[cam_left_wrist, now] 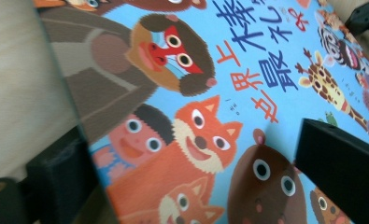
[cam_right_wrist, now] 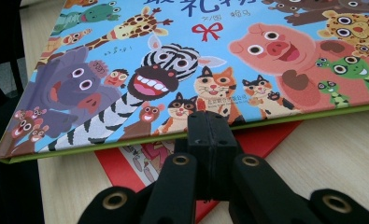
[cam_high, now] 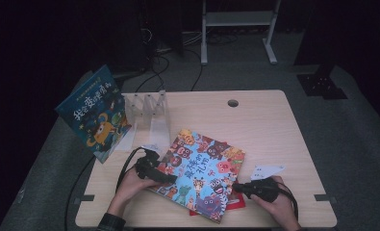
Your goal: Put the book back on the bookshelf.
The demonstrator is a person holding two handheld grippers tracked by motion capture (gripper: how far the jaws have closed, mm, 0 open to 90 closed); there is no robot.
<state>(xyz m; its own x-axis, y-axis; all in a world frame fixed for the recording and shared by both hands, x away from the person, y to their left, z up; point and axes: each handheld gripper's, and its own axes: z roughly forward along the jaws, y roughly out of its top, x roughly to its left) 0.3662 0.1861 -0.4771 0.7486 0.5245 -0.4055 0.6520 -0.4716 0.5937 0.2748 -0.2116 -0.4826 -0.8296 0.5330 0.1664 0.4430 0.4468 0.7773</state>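
You work at a pale wood-grain counter with rounded corners and a round cable hole near its far edge. A large, flat, glossy picture book lies askew at the near middle, its sky-blue cover crowded with cartoon animals and bold characters. Its hard cover has a thin green edge, and it rests on top of a thinner red book whose corner sticks out from under its near edge.

Your left gripper meets the book's left edge. In the left gripper view its blocky black jaws stand apart, one jaw over the cover and the other below the book's edge; whether the pads press on the cover I cannot tell.

Your right gripper points at the book's near right corner. In the right gripper view its two matte black jaws are pressed flat together with nothing between them, the tips just at the book's edge.

A ribbed clear plastic rack stands at the far left, and a second blue picture book leans upright beside it. A small white paper triangle lies near your right hand.
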